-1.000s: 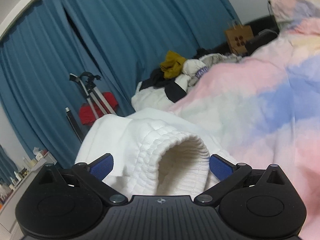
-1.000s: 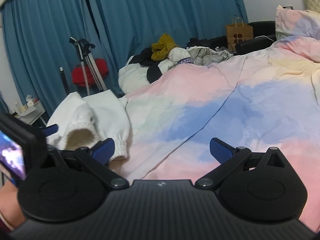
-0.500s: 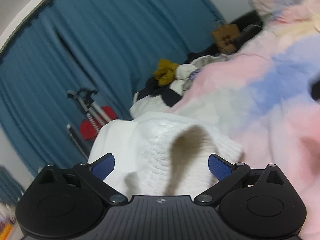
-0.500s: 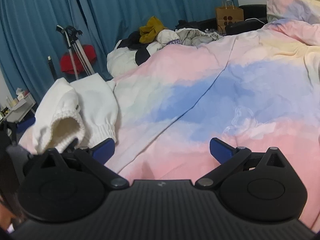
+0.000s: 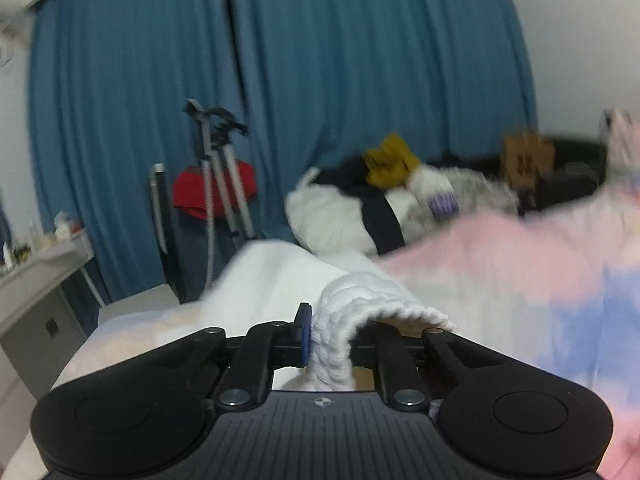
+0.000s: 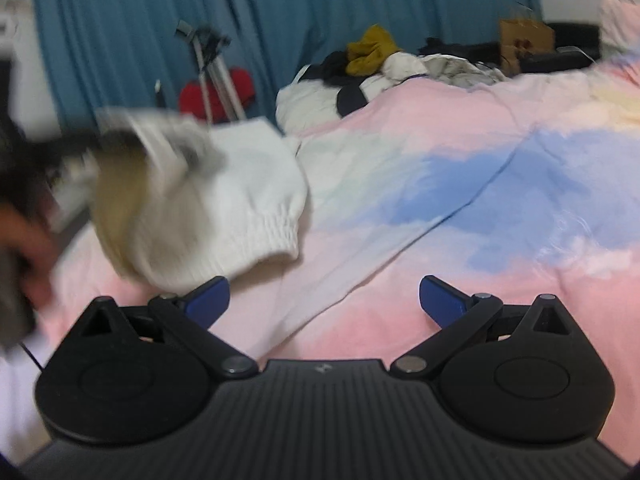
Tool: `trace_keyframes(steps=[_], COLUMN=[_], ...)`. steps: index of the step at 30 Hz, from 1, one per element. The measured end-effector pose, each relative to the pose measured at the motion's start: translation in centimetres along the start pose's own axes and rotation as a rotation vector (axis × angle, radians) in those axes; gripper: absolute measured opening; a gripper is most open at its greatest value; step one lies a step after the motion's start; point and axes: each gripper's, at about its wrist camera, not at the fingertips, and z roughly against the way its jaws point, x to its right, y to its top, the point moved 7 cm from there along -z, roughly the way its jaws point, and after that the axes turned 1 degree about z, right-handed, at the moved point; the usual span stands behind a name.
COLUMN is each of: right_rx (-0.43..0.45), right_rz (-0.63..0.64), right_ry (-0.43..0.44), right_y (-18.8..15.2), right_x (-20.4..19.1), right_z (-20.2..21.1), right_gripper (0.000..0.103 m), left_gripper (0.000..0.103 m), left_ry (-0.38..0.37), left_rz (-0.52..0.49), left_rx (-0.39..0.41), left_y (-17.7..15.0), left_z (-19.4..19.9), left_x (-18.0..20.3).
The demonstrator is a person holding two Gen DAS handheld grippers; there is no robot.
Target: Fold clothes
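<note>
A white knit sweater point(image 5: 276, 280) lies at the left edge of the bed. My left gripper point(image 5: 340, 340) is shut on its ribbed cuff point(image 5: 360, 312), which bulges up between the jaws. In the right wrist view the sweater point(image 6: 240, 192) lies left of centre, and its lifted part at the far left is blurred, with the left gripper and hand there. My right gripper point(image 6: 324, 300) is open and empty, low over the pastel duvet point(image 6: 460, 200), just right of the sweater's hem.
A pile of clothes point(image 5: 392, 200) with a mustard garment lies at the bed's far end point(image 6: 372, 56). Blue curtains point(image 5: 320, 80), a red bag with a tripod point(image 5: 216, 192), a white desk point(image 5: 36, 280) at left, a paper bag point(image 6: 524, 40) at the back right.
My left gripper has closed on the sweater's cuff and swung left and level. My right gripper has moved a little closer to the sweater and stays open.
</note>
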Motion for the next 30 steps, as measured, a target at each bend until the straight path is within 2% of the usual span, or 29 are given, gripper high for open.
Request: trace_keyframes(steps=[3, 7, 10, 13, 16, 18, 22, 24, 25, 28, 30], right_rx=[0.014, 0.109, 0.093, 0.071, 0.078, 0.085, 0.121, 0.162, 0.174, 0.165, 0.141], right_rz=[0.098, 0.239, 0.269, 0.241, 0.248, 0.252, 0.322, 0.352, 0.358, 0.324, 0.286], right_ry=[0.013, -0.038, -0.024, 0.011, 0.021, 0.03, 0.008, -0.043, -0.057, -0.068, -0.073], right_y=[0.0, 0.6, 0.5, 0.5, 1.1, 1.4, 1.7, 2.3, 2.6, 3.1, 3.2], right_x=[-2.0, -4.2, -5.1, -5.7, -6.8, -7.9, -10.1, -11.0, -11.4, -12.1, -12.4], right_z=[-1.8, -3.1, -4.0, -4.7, -5.3, -6.0, -6.7, -6.8, -6.8, -6.5, -6.0], right_gripper=[0.103, 0.103, 0.103, 0.092, 0.076, 0.074, 0.062, 0.051, 0.043, 0.022, 0.019], left_gripper=[0.011, 0.011, 0.011, 0.011, 0.011, 0.011, 0.011, 0.011, 0.011, 0.01, 0.01], left_ry=[0.018, 0.056, 0.084, 0.092, 0.093, 0.086, 0.058, 0.038, 0.03, 0.006, 0.001], left_rz=[0.154, 0.355, 0.512, 0.572, 0.592, 0.62, 0.683, 0.718, 0.73, 0.754, 0.758], left_rx=[0.024, 0.006, -0.018, -0.033, -0.037, -0.043, -0.069, -0.085, -0.091, -0.103, -0.107], left_y=[0.7, -1.3, -3.5, -5.4, -6.6, -7.2, -8.6, -9.8, -10.2, -10.8, -10.7], left_z=[2.1, 3.8, 3.6, 3.5, 2.8, 2.0, -0.2, 0.0, 0.1, 0.7, 1.1], left_x=[-5.6, -13.5, -18.3, -21.6, -23.5, -24.4, -25.2, -25.4, -25.4, -25.6, -25.4])
